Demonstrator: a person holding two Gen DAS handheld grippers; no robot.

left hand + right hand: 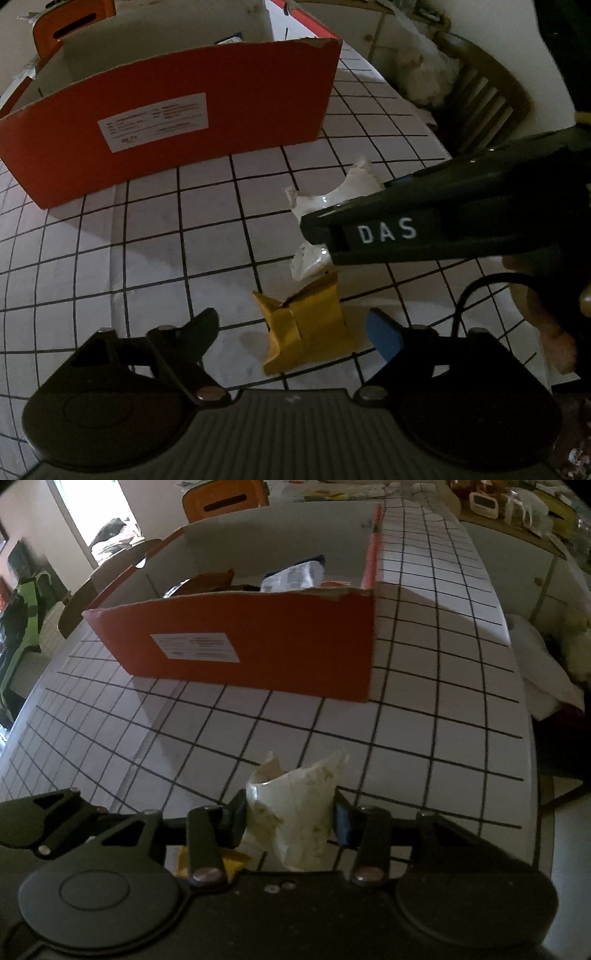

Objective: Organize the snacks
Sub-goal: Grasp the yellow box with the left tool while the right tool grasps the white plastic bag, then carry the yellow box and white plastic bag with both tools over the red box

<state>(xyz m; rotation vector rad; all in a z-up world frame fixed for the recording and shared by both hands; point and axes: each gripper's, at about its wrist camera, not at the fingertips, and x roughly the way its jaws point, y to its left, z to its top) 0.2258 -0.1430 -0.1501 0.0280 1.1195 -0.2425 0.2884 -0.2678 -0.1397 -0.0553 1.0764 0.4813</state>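
While the orange box (162,140) is sitting at the far left of the gridded worktop (147,258), its open top is facing upward and a white label is showing on its near wall. From the right wrist view, several wrapped snacks (291,576) are lying inside it, one brown and one pale with dark print.

Moving rightward, the left claw (293,332) is hanging wide open, its dark finger and its blue-padded finger standing well apart on either side of a yellow snack packet (306,328). That packet is lying crumpled on the worktop between the two fingers, and neither finger is touching it.

Just beyond and to the right of the yellow packet, a white snack packet (332,206) is being held up off the worktop. The right claw (290,818) is clamping it, both fingers pressing against the wrapper's sides, with the crinkled top of the white snack packet (295,797) sticking up past the fingertips. In the left wrist view the right claw's dark body, lettered DAS, is reaching in from the right edge, and part of the person's hand (554,332) is showing beneath it. A wooden chair (487,96) is standing beyond the worktop's right edge.
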